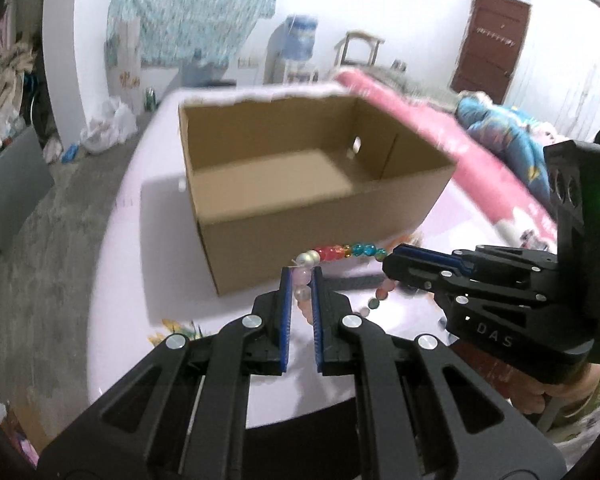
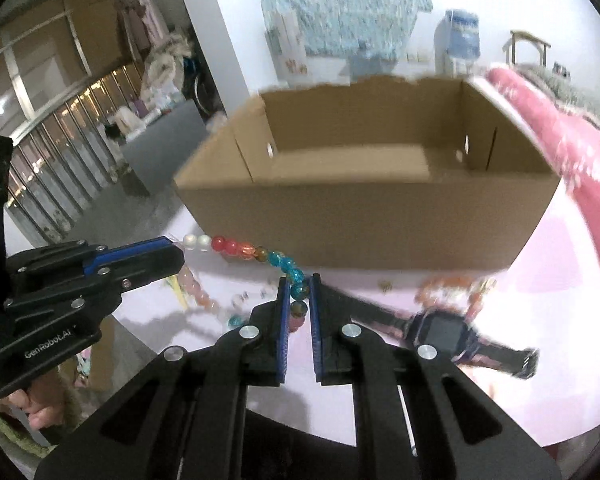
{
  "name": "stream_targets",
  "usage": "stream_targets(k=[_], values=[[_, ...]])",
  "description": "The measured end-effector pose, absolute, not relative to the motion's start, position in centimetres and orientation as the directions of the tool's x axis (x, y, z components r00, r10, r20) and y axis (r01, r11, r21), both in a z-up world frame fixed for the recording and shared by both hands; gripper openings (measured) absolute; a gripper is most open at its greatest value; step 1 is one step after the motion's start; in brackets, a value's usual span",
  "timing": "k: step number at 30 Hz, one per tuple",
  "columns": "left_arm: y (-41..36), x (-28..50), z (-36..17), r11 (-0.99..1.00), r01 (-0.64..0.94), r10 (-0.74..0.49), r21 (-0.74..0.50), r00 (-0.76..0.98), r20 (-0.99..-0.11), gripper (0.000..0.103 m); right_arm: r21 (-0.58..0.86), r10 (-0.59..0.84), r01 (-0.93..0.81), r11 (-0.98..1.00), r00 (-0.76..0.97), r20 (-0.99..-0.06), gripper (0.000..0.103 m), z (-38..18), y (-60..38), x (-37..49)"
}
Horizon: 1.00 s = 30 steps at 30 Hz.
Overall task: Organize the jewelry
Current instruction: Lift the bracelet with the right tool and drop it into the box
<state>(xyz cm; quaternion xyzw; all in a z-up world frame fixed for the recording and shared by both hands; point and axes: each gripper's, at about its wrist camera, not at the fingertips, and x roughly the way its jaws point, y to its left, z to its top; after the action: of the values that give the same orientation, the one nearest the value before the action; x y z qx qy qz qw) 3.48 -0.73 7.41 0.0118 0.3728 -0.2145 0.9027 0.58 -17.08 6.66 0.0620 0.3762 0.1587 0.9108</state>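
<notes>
A string of coloured glass beads (image 1: 340,250) hangs taut between both grippers, lifted off the pale pink table (image 1: 132,280). My left gripper (image 1: 300,274) is shut on its pale pink and pearl beads. My right gripper (image 2: 300,280) is shut on a blue bead of the same string (image 2: 240,247). The rest of the string droops in a loop below. In the left wrist view the right gripper (image 1: 392,258) comes in from the right. In the right wrist view the left gripper (image 2: 176,250) comes in from the left. An open, empty cardboard box (image 1: 320,236) (image 2: 380,224) stands just behind the string.
A dark wristwatch (image 2: 440,328) lies on the table to the right, with a blurred orange bead bracelet (image 2: 448,284) beside it near the box. A pink rolled blanket (image 1: 440,140) borders the table on the right. The table's left edge drops to a grey floor (image 1: 40,260).
</notes>
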Motion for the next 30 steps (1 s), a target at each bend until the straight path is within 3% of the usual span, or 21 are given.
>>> stream_targets(k=[6, 11, 19, 23, 30], values=[[-1.1, 5.2, 13.5, 0.893, 0.435, -0.417, -0.116, 0.703, -0.577, 0.009, 0.201, 0.359, -0.299, 0.933, 0.740, -0.568, 0.010, 13.1, -17.6, 3.3], [-1.9, 11.4, 14.9, 0.901, 0.427, -0.389, -0.084, 0.705, -0.593, 0.009, 0.237, 0.410, -0.337, 0.911, 0.694, -0.592, 0.010, 15.3, -17.2, 11.1], [-2.2, 23.6, 9.8, 0.934, 0.355, -0.260, -0.043, 0.590, -0.765, 0.009, 0.404, 0.490, -0.283, 0.870, 0.396, -0.777, 0.010, 8.7, -15.6, 26.0], [-2.3, 27.2, 6.7, 0.943, 0.334, -0.184, -0.002, 0.515, -0.837, 0.009, 0.456, 0.505, -0.227, 0.860, 0.254, -0.825, 0.010, 4.7, -14.4, 30.3], [-1.7, 28.3, 5.8, 0.949, 0.314, -0.139, 0.034, 0.512, -0.848, 0.010, 0.480, 0.510, -0.193, 0.856, 0.158, -0.846, 0.010, 1.0, -12.5, 32.6]])
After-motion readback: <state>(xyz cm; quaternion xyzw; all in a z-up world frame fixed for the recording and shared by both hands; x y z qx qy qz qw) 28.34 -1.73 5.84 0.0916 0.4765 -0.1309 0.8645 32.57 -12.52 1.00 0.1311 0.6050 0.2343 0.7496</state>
